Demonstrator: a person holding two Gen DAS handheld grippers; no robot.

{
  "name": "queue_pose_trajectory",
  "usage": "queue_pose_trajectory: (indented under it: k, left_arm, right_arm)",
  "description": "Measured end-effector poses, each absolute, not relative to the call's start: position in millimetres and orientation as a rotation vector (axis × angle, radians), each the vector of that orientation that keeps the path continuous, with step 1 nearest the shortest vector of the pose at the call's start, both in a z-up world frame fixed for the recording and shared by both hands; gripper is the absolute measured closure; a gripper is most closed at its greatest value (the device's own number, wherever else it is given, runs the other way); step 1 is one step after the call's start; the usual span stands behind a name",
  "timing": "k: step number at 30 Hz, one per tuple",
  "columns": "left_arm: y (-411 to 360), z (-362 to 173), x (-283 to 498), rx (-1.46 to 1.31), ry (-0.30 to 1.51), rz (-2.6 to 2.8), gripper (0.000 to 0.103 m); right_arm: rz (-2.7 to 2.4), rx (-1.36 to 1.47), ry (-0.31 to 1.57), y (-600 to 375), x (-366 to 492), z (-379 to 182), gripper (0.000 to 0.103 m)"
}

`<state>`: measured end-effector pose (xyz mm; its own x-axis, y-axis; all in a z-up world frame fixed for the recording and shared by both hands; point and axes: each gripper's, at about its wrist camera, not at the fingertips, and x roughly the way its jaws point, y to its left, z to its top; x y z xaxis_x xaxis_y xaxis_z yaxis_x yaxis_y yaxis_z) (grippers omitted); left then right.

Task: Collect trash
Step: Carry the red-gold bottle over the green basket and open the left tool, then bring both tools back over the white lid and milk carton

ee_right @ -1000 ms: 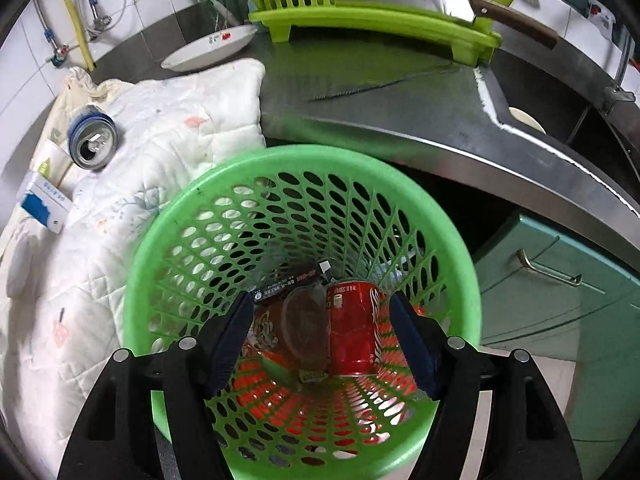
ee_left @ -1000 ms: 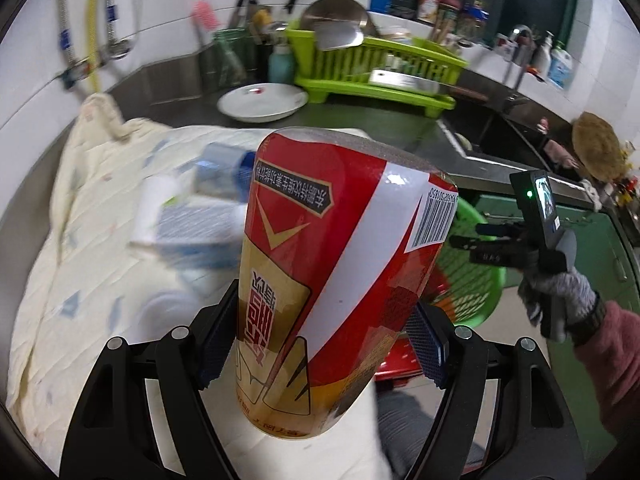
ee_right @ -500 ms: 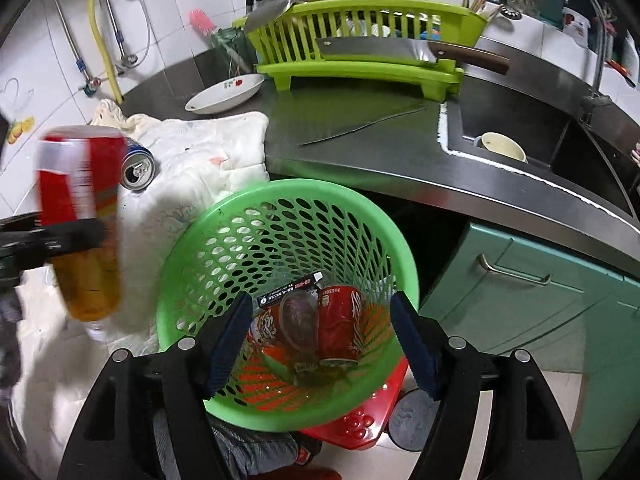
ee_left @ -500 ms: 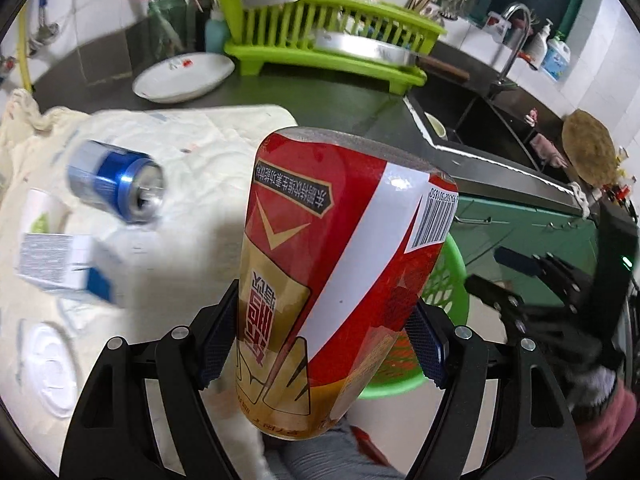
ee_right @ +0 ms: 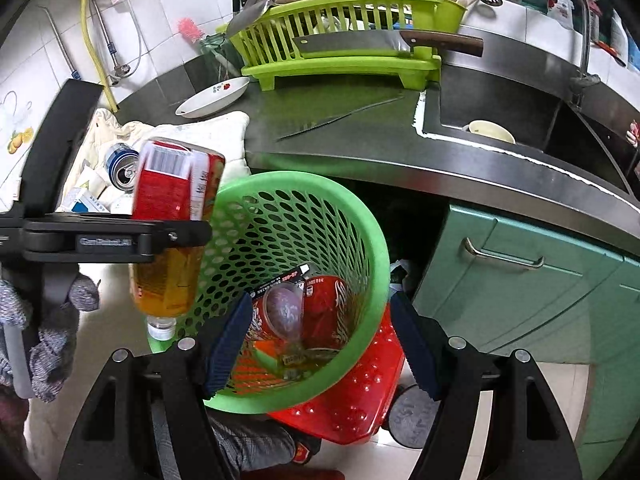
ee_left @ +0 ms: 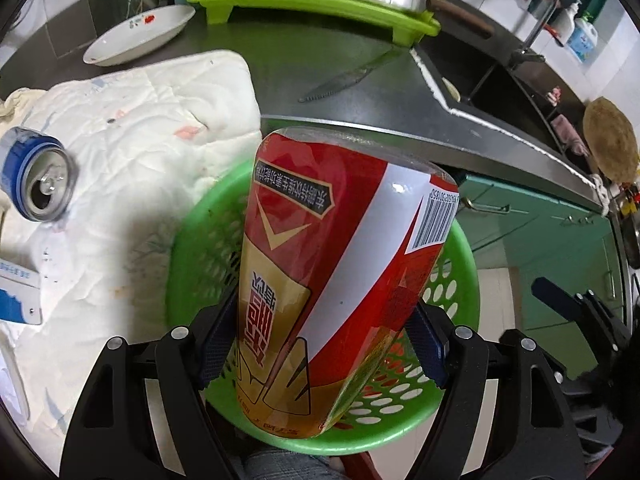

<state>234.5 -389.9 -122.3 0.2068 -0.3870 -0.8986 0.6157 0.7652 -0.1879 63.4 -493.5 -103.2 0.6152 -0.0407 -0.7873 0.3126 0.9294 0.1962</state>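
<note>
My left gripper (ee_left: 320, 344) is shut on a red and gold drink bottle (ee_left: 336, 272), held cap down at the left rim of the green mesh basket (ee_left: 452, 312). The right wrist view shows the bottle (ee_right: 172, 220) in the left gripper beside the basket (ee_right: 304, 216). The basket holds a red can (ee_right: 332, 308) and wrappers. My right gripper (ee_right: 320, 344) is open and empty above the basket's near side. A blue can (ee_left: 36, 176) and a blue and white carton (ee_left: 16, 296) lie on the white quilted cloth (ee_left: 132, 168).
A steel counter (ee_right: 360, 144) runs behind, with a white plate (ee_right: 214, 96), a knife (ee_right: 340, 116), a green dish rack (ee_right: 344, 36) holding a cleaver, and a sink (ee_right: 520, 120). Green cabinets (ee_right: 520, 280) stand right. A red stool (ee_right: 360, 392) sits under the basket.
My left gripper has carried the bottle rightward, from over the cloth to the basket's left rim. My right gripper has pulled back and up from the basket.
</note>
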Motion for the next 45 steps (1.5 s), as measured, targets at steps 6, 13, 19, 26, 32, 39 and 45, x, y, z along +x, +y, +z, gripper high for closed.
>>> queue_pose_trajectory:
  k: [6,13,19,26,32,39,45]
  left_arm:
    - [-395,-135,238,0.249,1.209,-0.685,0.028]
    - [-383,-132,235,0.250,1.203,-0.687,0.028]
    - [-361,-119,231,0.221,1.184,-0.690,0.027]
    - [-326,-100,220,0.207,1.127,-0.680,0.027]
    - [-285,-79,213,0.177,1.062,-0.653,0.027]
    - [-225,-57,208,0.150,0.983,-0.566,0.027]
    - [-162,-45,219,0.102,0.949,-0.449,0.027]
  right_arm:
    - [-0.204,0.337,0.891,-494,62,-104,0.034]
    - [-0.193,0.329,0.884,-487,61,-98,0.034]
    - [-0.192,0.311,0.868,-476,62,-87,0.034]
    - [-0.165,0.291,0.851,-458,65,-75,0.034]
    - [-0.130,0.276,0.831,-438,72,-66,0.034]
    - [-0.057,0.236,0.834,-403,93,-58,0.034]
    - [0.031,0.167,0.835,-365,115,-47,0.034]
